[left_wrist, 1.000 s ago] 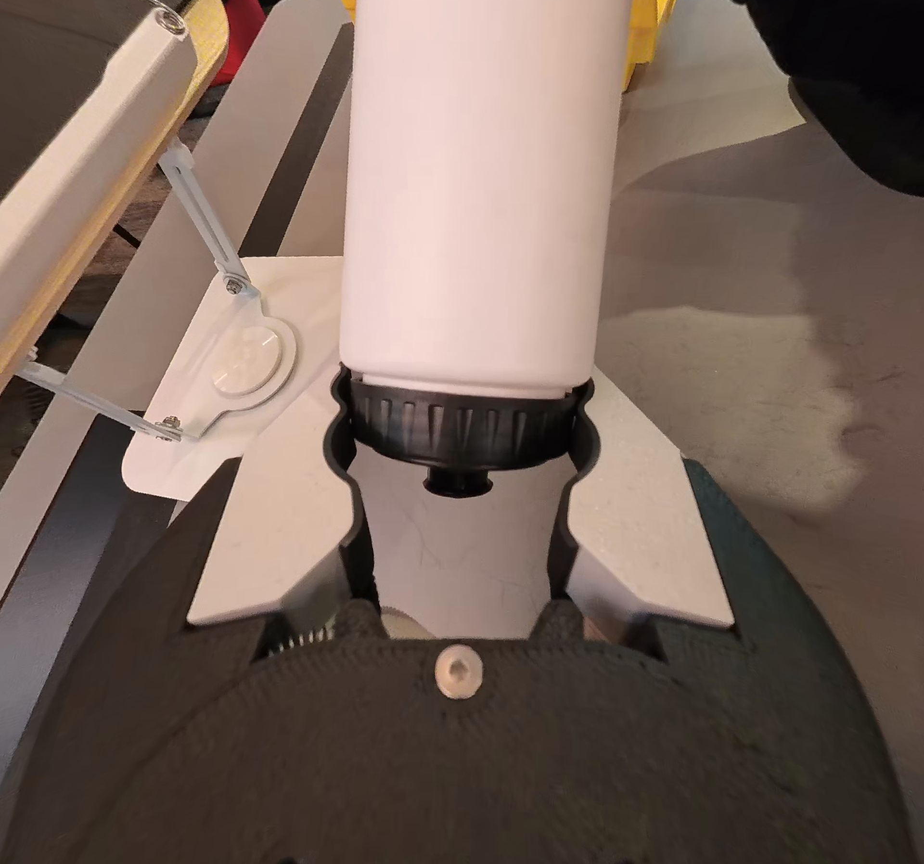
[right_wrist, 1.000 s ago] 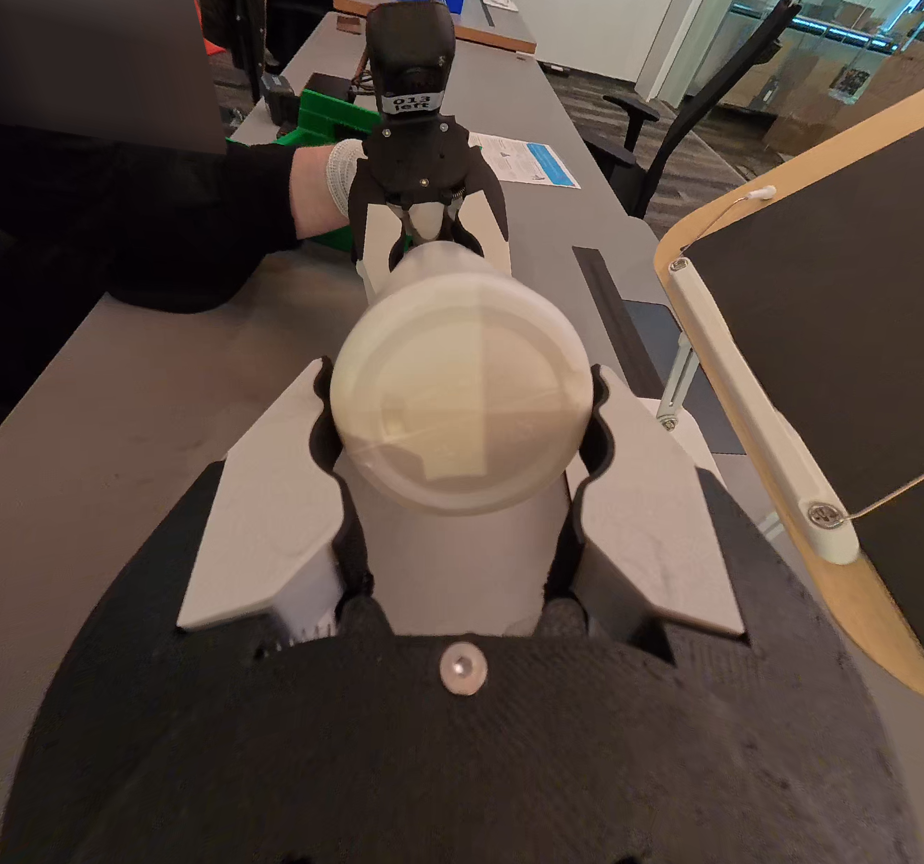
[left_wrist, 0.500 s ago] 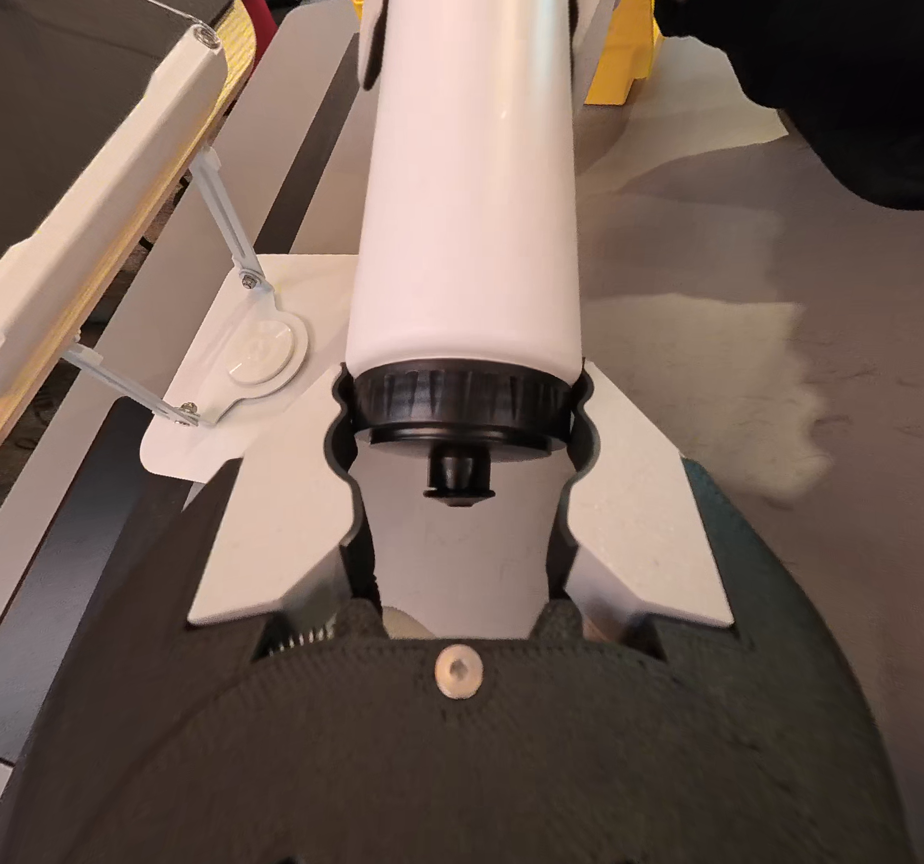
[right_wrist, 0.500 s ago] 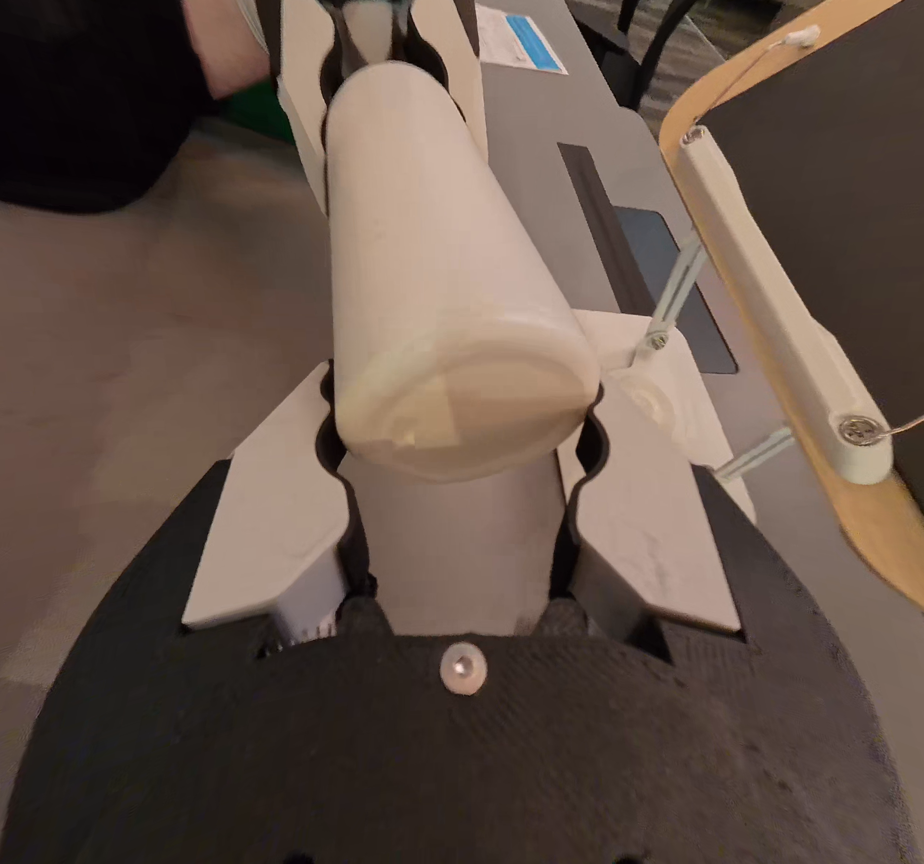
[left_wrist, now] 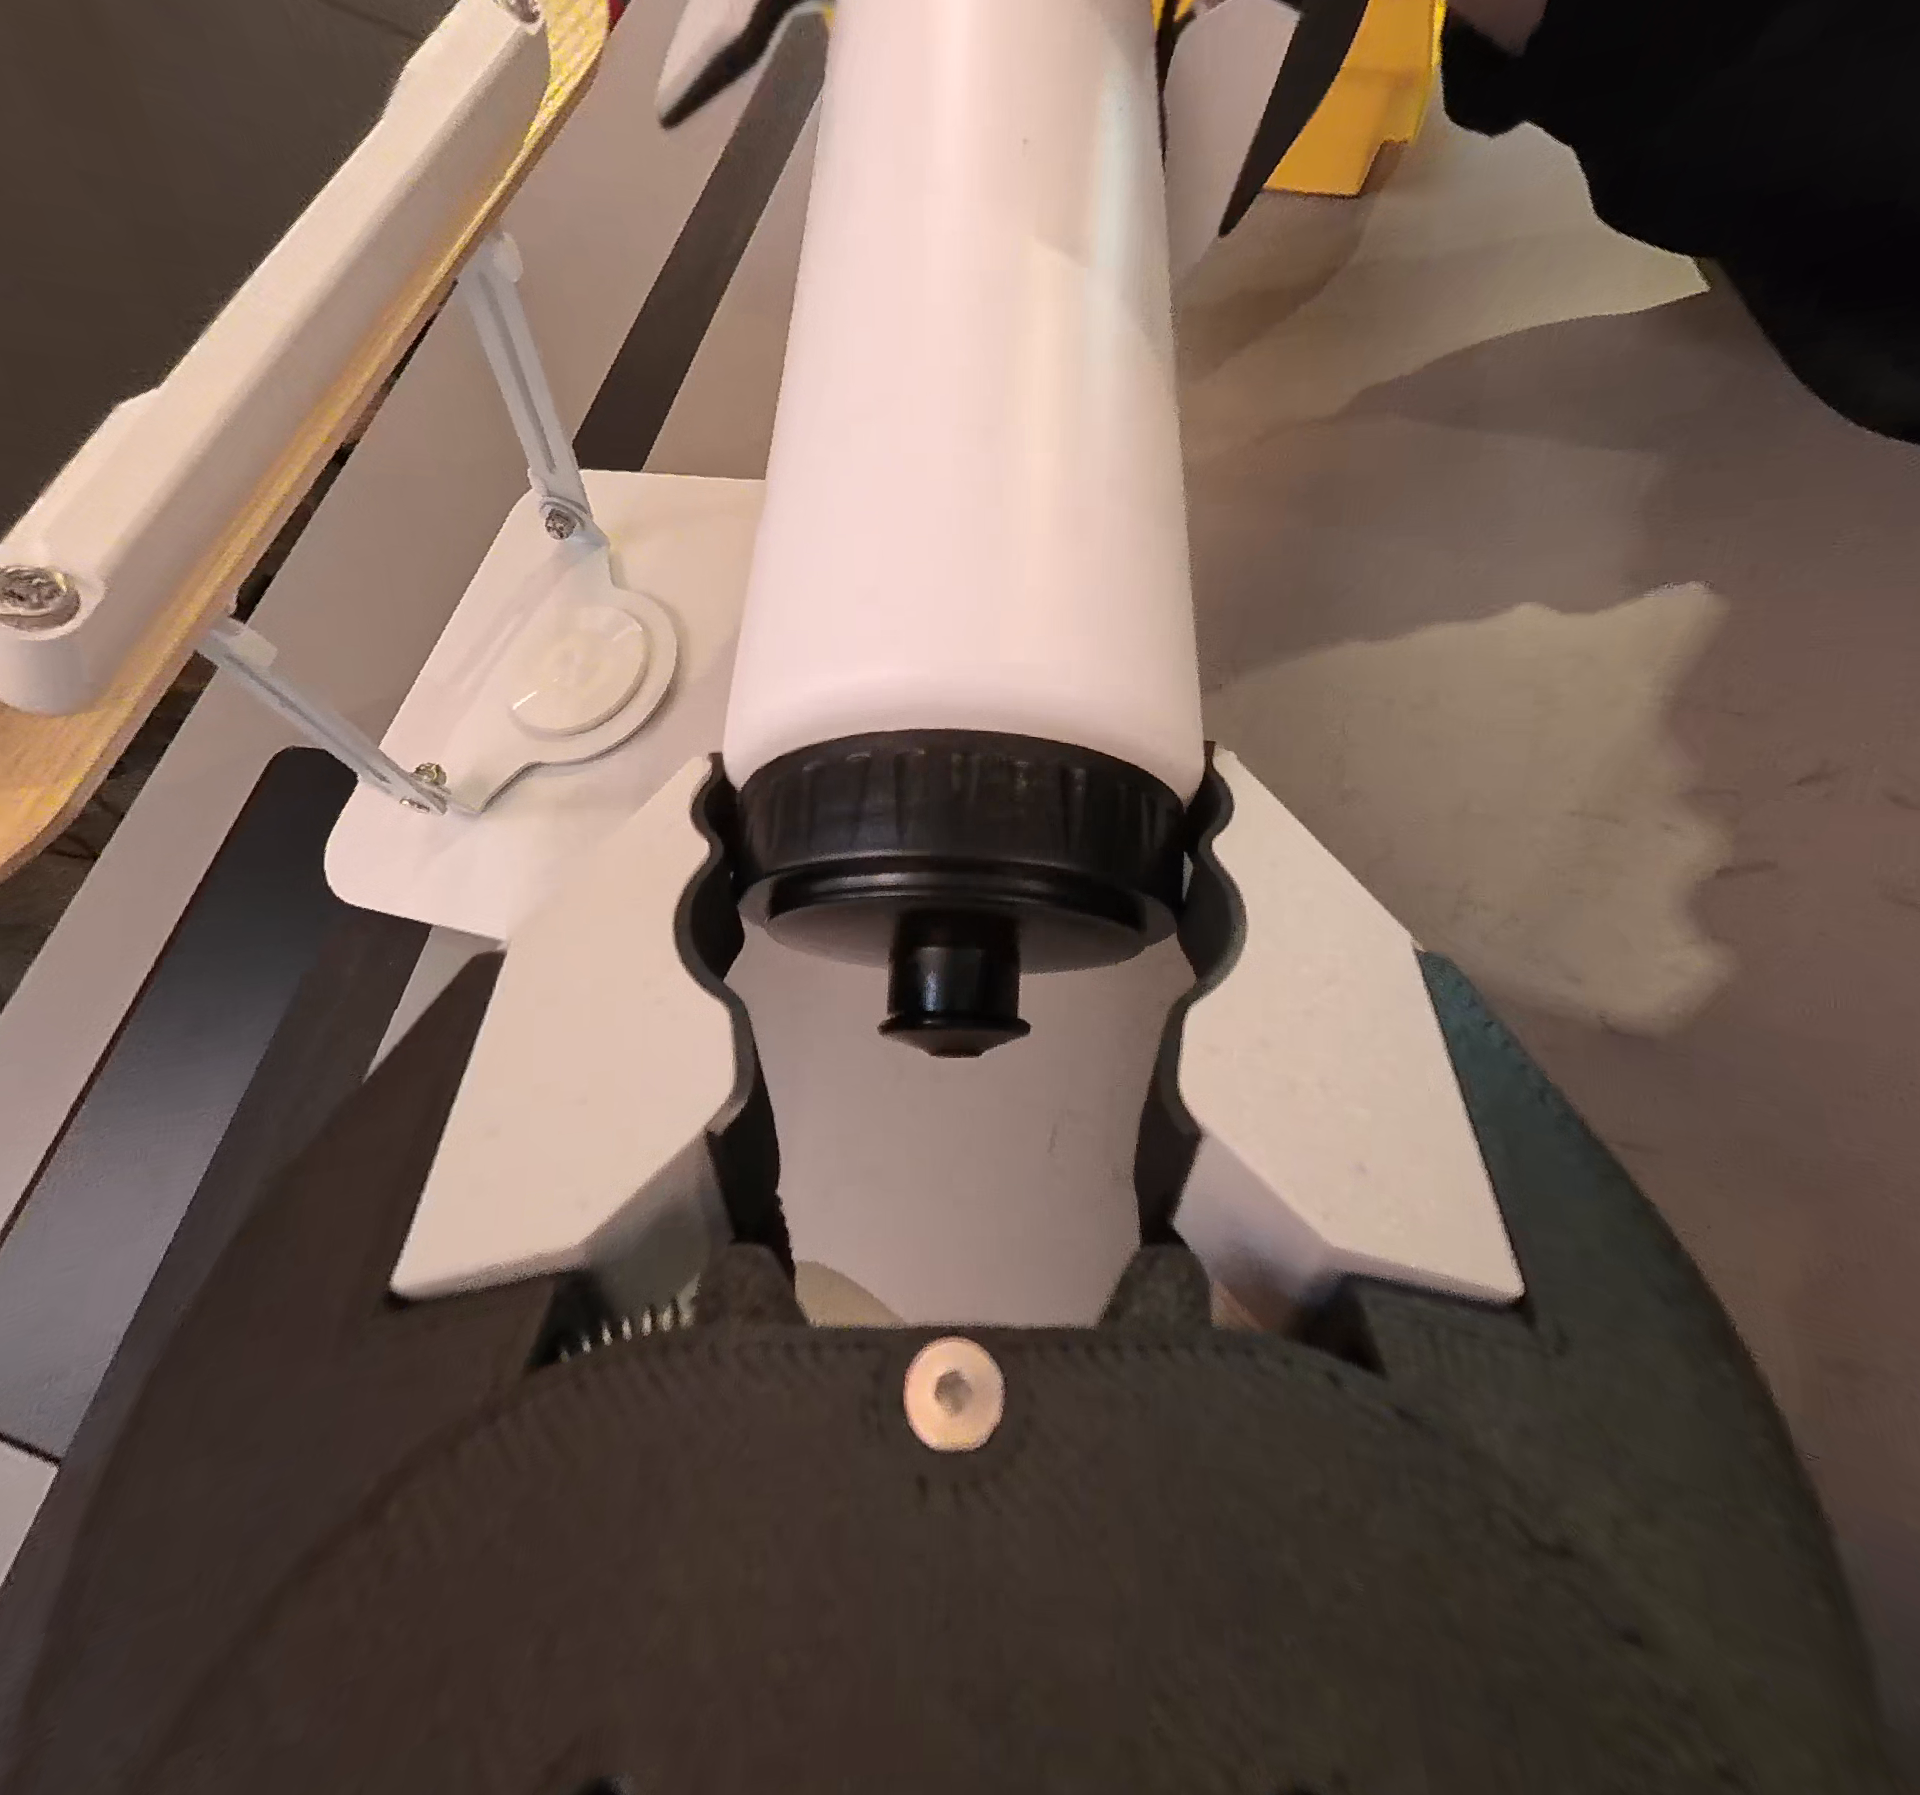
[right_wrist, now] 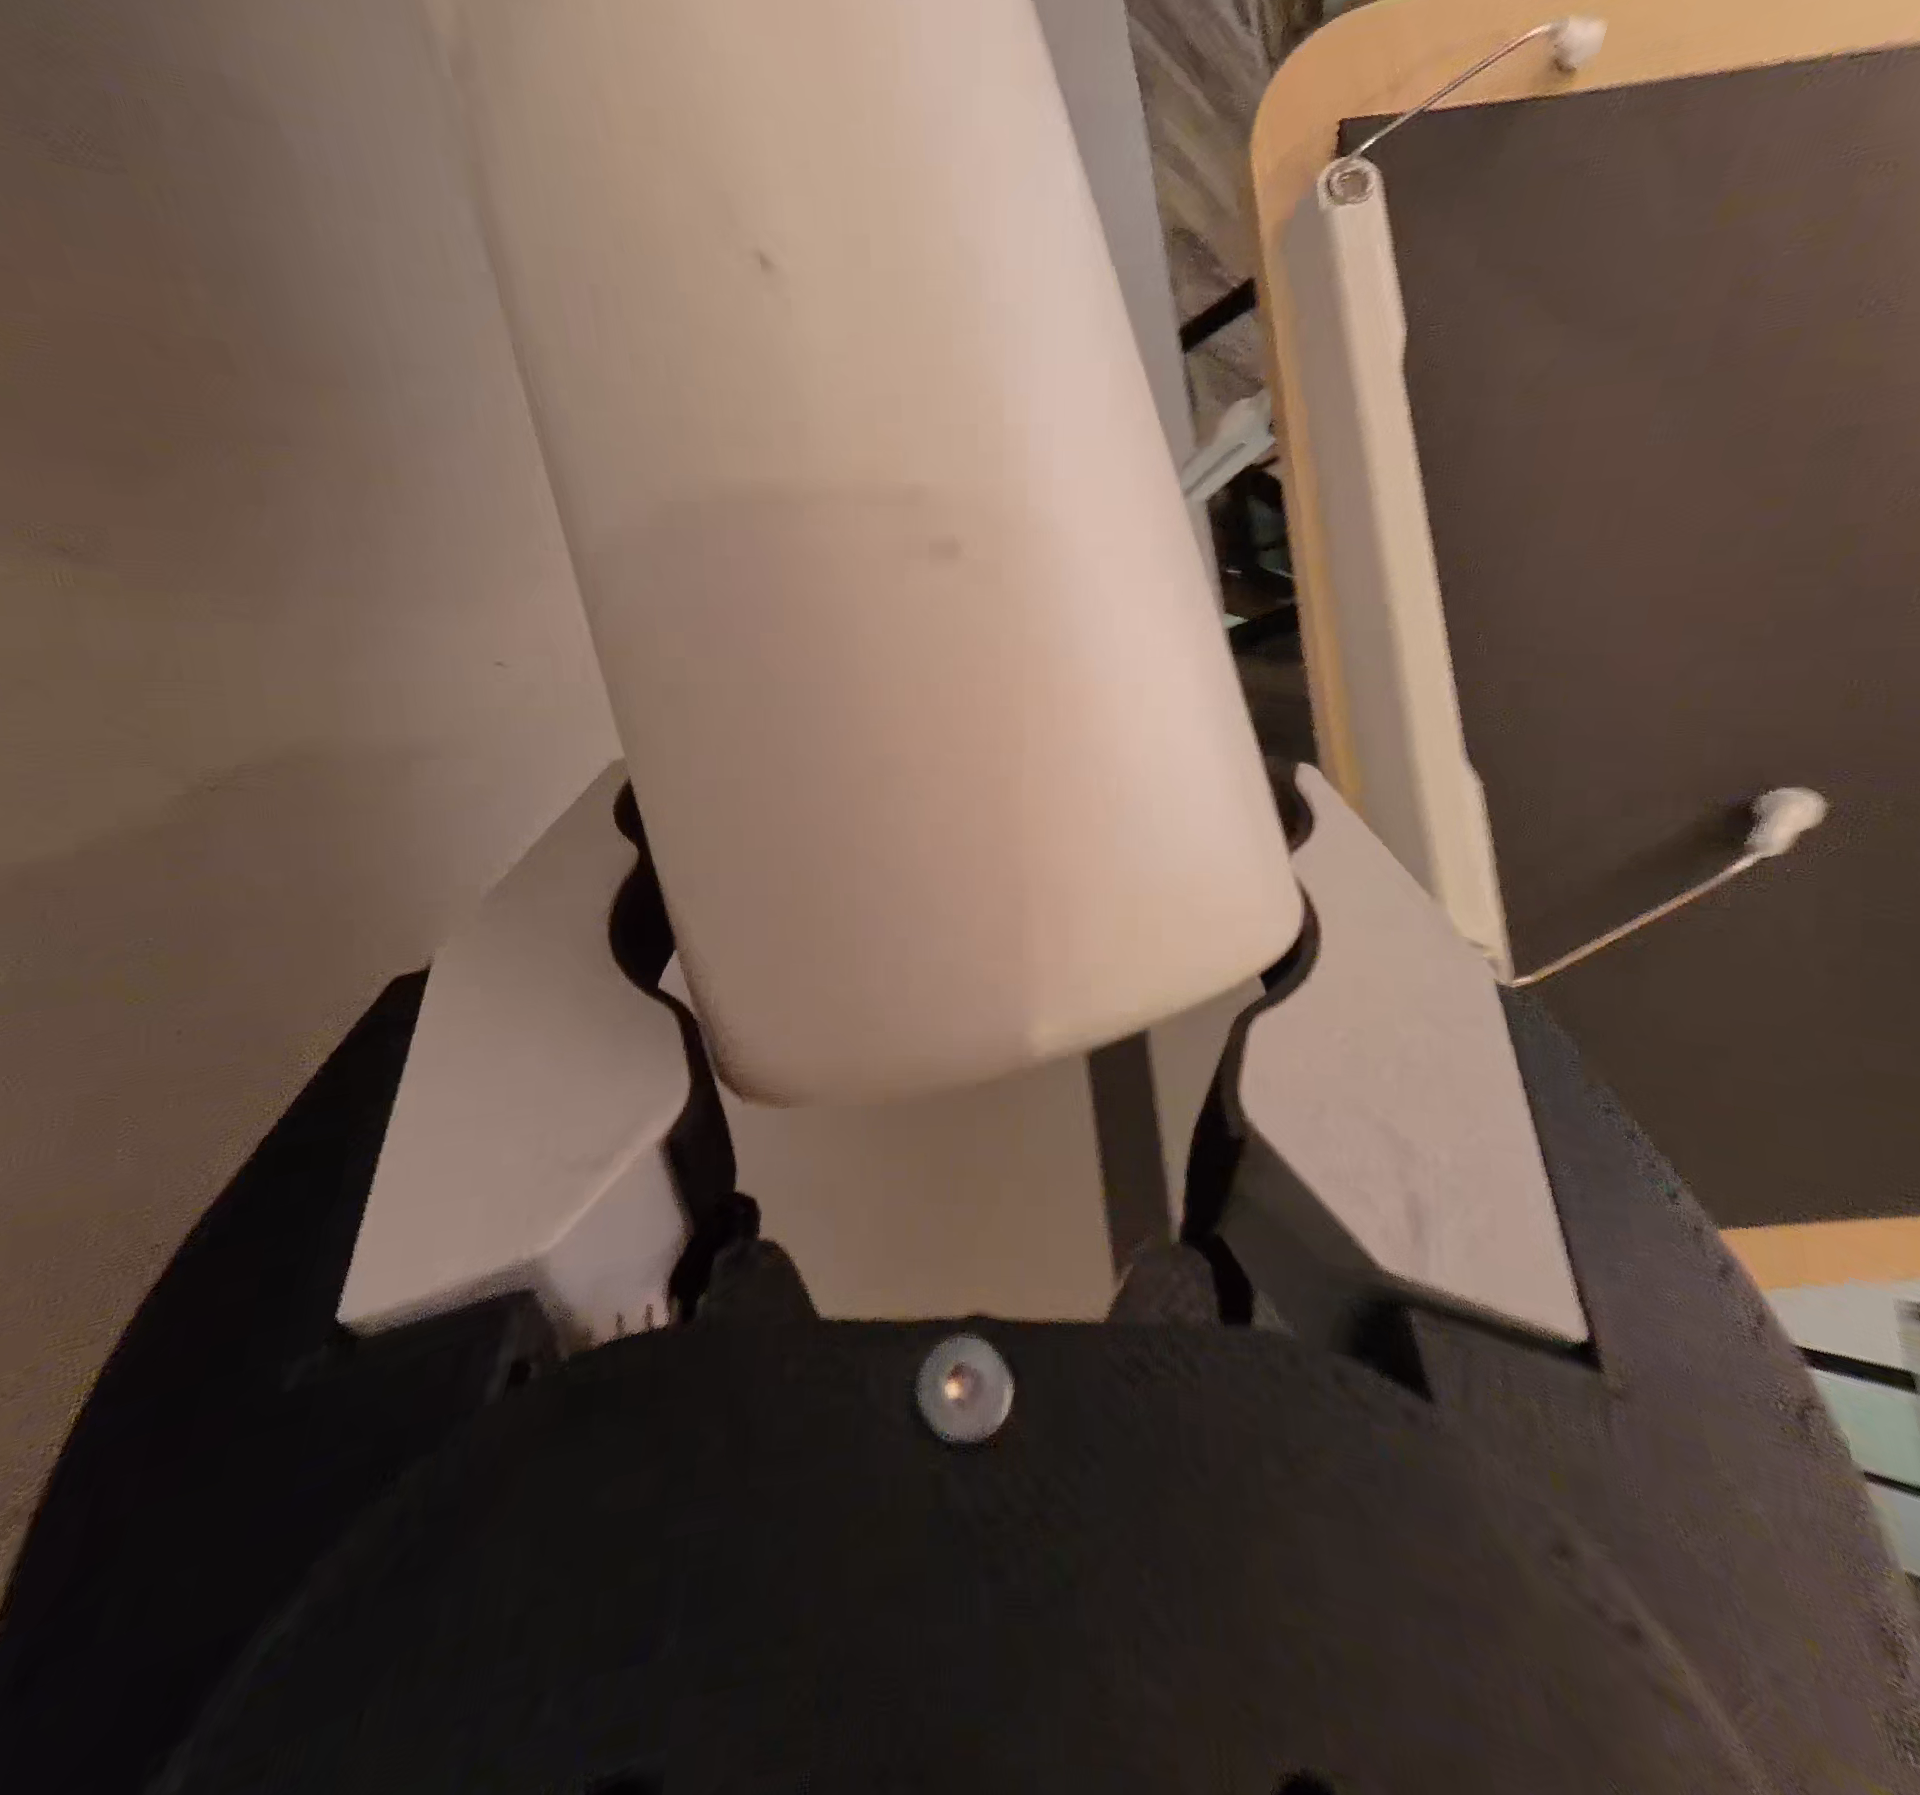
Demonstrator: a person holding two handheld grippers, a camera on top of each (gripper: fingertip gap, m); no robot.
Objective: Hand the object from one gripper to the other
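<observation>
A white bottle (left_wrist: pixel 977 374) with a black screw cap (left_wrist: pixel 956 841) is held level above the grey table (left_wrist: pixel 1507 654). My left gripper (left_wrist: pixel 961 795) is shut on the cap, one finger on each side. The right gripper (left_wrist: pixel 956 145) shows at the bottle's far end, its fingers spread wider than the bottle with a gap on the right side. In the right wrist view the bottle's base (right_wrist: pixel 935 706) lies tilted between the fingers of my right gripper (right_wrist: pixel 961 852), which is open and straddles it loosely.
A dark board with a wooden rim (left_wrist: pixel 208 187) stands on a white bracket and base plate (left_wrist: pixel 488 758) to the left; it also shows at the right of the right wrist view (right_wrist: pixel 1662 602). A yellow bin (left_wrist: pixel 1382 83) and a person's dark sleeve (left_wrist: pixel 1766 83) lie behind. My hands' fingertips stand some 15 cm from each other.
The right gripper's fingers have spread apart and no longer clamp the bottle's base. The bottle now sits tilted in the right wrist view. The left gripper keeps its grip on the cap.
</observation>
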